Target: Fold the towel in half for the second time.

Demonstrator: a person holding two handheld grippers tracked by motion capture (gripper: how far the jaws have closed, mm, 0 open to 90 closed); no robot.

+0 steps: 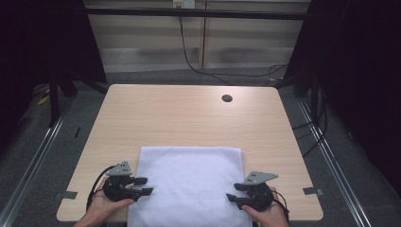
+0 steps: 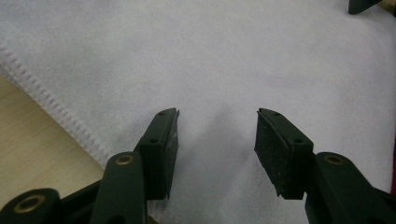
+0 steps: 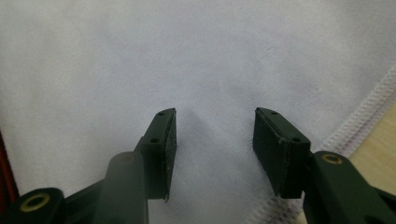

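A white cloth [image 1: 191, 182] lies flat on the near half of the wooden table [image 1: 189, 113], its front edge hanging over the table's near edge. My left gripper [image 1: 146, 186] is open at the cloth's left edge, jaws pointing right over the fabric. My right gripper [image 1: 232, 193] is open at the cloth's right edge, jaws pointing left. In the left gripper view the open gripper [image 2: 217, 133] rests over the cloth [image 2: 210, 60], with the stitched hem [image 2: 56, 109] at left. In the right gripper view the open gripper [image 3: 215, 133] sits over the cloth [image 3: 187, 56], hem [image 3: 369, 107] at right. Nothing is between either pair of jaws.
A round cable hole [image 1: 227, 98] sits at the far right of the table. Black cables [image 1: 198, 66] run across the floor behind it. Metal rails [image 1: 38, 151] flank the table on both sides. Tape marks [image 1: 313, 191] sit near the front corners.
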